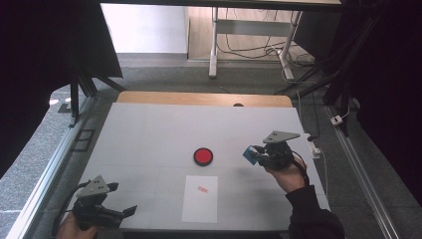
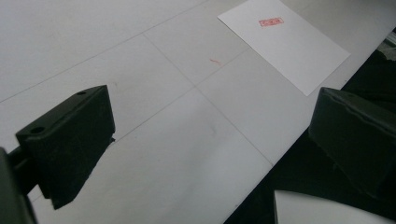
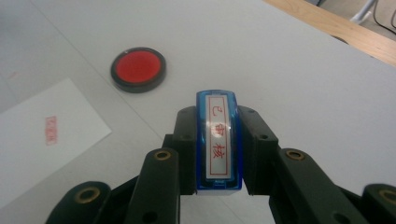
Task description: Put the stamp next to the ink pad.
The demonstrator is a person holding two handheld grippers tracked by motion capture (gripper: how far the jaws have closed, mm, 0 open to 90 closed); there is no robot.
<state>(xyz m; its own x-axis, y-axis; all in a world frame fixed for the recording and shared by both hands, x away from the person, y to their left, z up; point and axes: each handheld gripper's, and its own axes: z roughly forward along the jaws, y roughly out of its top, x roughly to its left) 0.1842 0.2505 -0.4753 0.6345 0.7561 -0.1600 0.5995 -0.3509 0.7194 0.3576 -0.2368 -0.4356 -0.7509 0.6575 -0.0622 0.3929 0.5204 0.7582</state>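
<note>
Looks like the stamping part is already done — the sheet of paper near the front edge of the table carries a small red imprint, so my guess is what's left is just setting the stamp back down somewhere.

The right gripper is clamped on the blue stamp, held up off the table to the right of the round red ink pad, well apart from the paper. The left gripper sits idle at the near left corner, jaws spread wide with nothing between them.

The right gripper view gives you the stamp's label — red characters in a red frame, unreadable from the high view. The left gripper view adds a faint red mark on the bare table beside the paper.
</note>
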